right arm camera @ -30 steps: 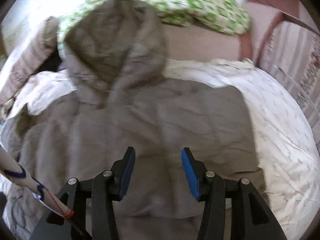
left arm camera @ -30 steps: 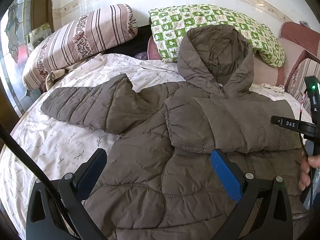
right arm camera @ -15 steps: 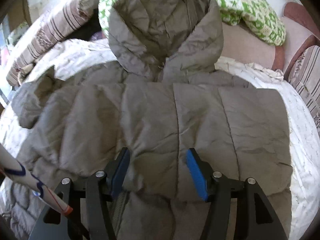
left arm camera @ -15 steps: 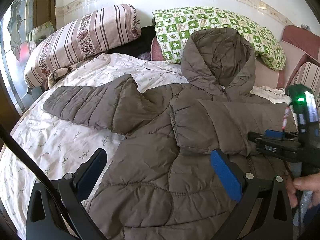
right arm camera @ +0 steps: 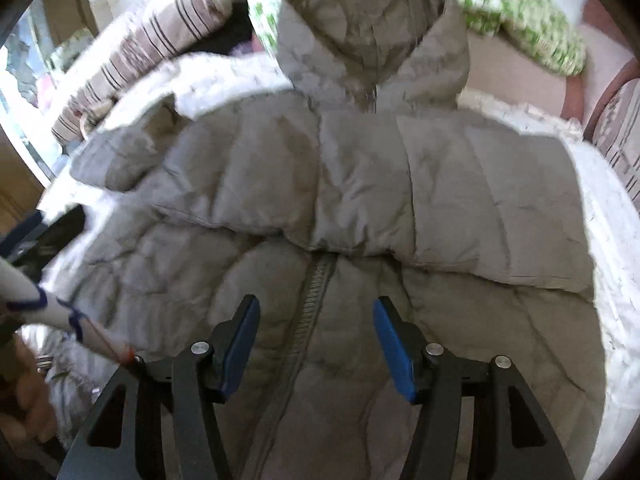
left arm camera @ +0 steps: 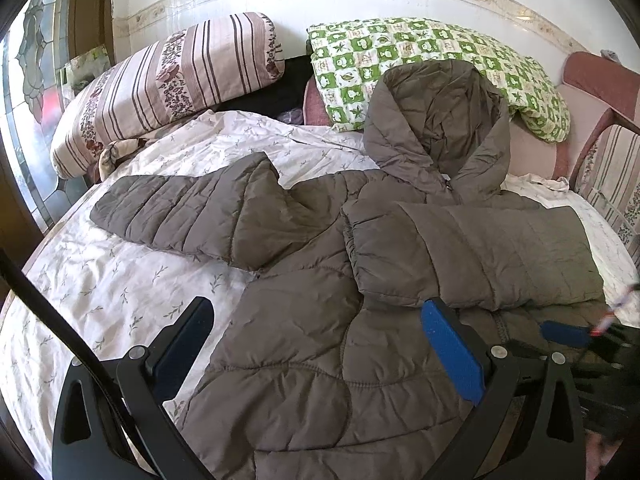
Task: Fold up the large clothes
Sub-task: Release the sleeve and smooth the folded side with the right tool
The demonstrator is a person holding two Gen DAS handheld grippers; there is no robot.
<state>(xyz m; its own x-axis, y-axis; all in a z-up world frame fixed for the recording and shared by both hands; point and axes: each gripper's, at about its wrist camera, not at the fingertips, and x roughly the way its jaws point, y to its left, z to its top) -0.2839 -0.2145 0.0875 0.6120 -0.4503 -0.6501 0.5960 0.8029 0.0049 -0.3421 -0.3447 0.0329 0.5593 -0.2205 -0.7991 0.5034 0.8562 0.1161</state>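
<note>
A brown quilted hooded jacket [left arm camera: 304, 344] lies front up on the bed; it also shows in the right wrist view [right arm camera: 360, 184]. Its right sleeve [left arm camera: 472, 256] is folded across the chest. Its left sleeve [left arm camera: 184, 212] stretches out to the left on the sheet. The hood [left arm camera: 436, 128] rests against the pillows. My left gripper [left arm camera: 320, 344] is open and empty above the jacket's lower left front. My right gripper [right arm camera: 316, 340] is open and empty above the zipper [right arm camera: 316, 284], below the folded sleeve [right arm camera: 400, 200]. It shows at the right edge of the left wrist view [left arm camera: 568, 334].
A white floral sheet [left arm camera: 100, 280] covers the bed. A striped pillow [left arm camera: 168, 84] and a green checked pillow [left arm camera: 420, 52] lie at the head. A pink striped headboard or chair [left arm camera: 604, 120] stands at the right. A stained-glass window [left arm camera: 28, 80] is on the left.
My right gripper has pulled back from the folded sleeve toward the jacket's lower front, so the zipper now shows. My left gripper has barely moved.
</note>
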